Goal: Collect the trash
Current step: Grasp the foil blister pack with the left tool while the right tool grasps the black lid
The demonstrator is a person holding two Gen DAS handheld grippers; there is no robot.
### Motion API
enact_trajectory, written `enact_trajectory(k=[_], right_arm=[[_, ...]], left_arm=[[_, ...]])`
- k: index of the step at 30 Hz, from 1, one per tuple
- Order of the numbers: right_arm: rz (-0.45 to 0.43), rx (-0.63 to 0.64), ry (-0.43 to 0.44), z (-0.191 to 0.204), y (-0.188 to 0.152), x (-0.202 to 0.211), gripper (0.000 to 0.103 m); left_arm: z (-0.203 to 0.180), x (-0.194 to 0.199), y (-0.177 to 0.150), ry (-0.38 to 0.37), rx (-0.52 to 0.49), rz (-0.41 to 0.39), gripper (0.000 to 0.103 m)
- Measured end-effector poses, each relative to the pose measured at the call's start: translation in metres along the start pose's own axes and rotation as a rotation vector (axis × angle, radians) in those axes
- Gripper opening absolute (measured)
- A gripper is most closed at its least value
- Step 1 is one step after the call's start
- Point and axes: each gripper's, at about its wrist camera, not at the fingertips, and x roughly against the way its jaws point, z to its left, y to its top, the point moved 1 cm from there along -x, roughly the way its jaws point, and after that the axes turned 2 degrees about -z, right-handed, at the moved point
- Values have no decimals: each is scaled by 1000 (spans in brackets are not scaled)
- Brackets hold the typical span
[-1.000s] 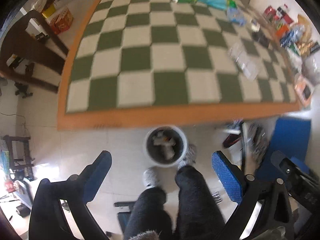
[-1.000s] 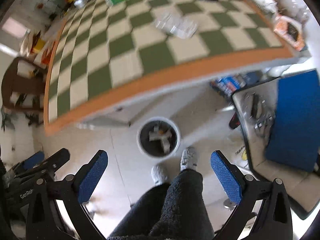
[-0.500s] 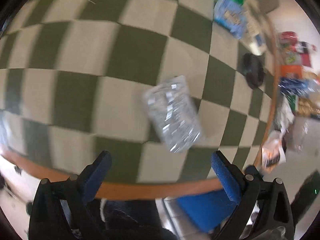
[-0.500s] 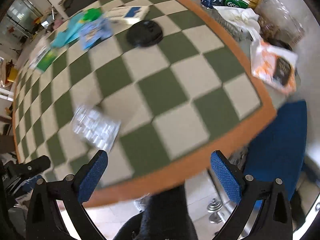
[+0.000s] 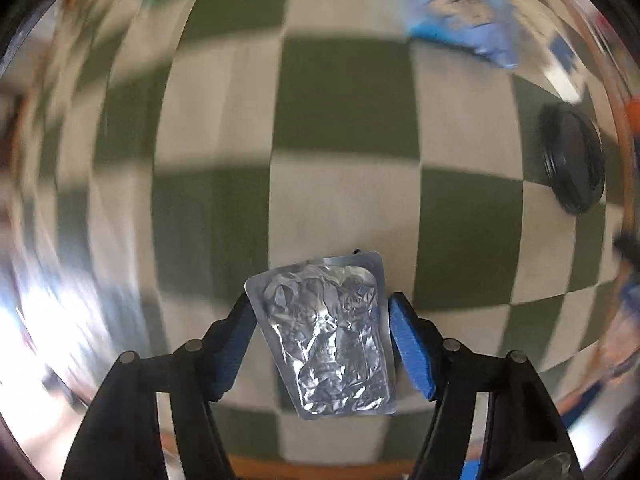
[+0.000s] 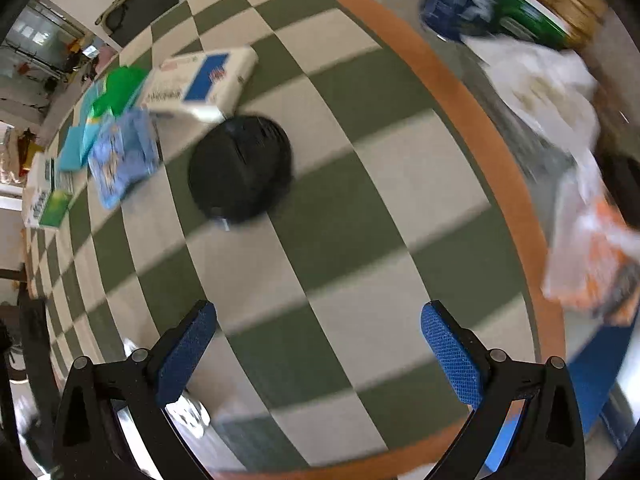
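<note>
Left wrist: left gripper (image 5: 320, 344) jaws closing around foil blister pack (image 5: 332, 340) on checkered table (image 5: 344, 96); pad contact unclear, surroundings blurred. Right wrist: right gripper (image 6: 320, 344) jaws wide apart, empty, above table; black disc (image 6: 240, 168) ahead, edge clutter smeared.

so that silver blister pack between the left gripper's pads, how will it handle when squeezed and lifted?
The blister pack looks thin and crinkled, so probably very light and likely to buckle as the left gripper, whose jaws are closing, squeezes it. Its foil looks glossy, so it may slip on the pads. Lying flat on the checkered mat, it shouldn't roll.
</note>
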Motion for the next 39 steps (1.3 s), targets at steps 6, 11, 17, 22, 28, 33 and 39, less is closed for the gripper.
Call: enact_trajectory(k=[6,11,17,22,28,33,39], right_arm=[[-13,99,-44,45,50,-37,103],[-27,142,-64,65,65,-56,86],[45,246,-66,72,30,-54,84],[109,314,-80,55,-24,-47,84],[120,276,-66,42,-33,-47,85],[110,238,-69,46,-19,-51,85],[92,244,-72,38,-26,-46,83]], left_arm=[[5,-4,14,-51,-58,28,65],[14,-9,5,-69,-23,79,66],[2,-15,-32,-34,-87,59,66],[1,-16,-36,-34,-98,36,64],[-17,-7,-24,-7,-115,16,64],[-16,1,-34,-7,-143,5,64],[-16,18,-43,-42,-201,-17,64]])
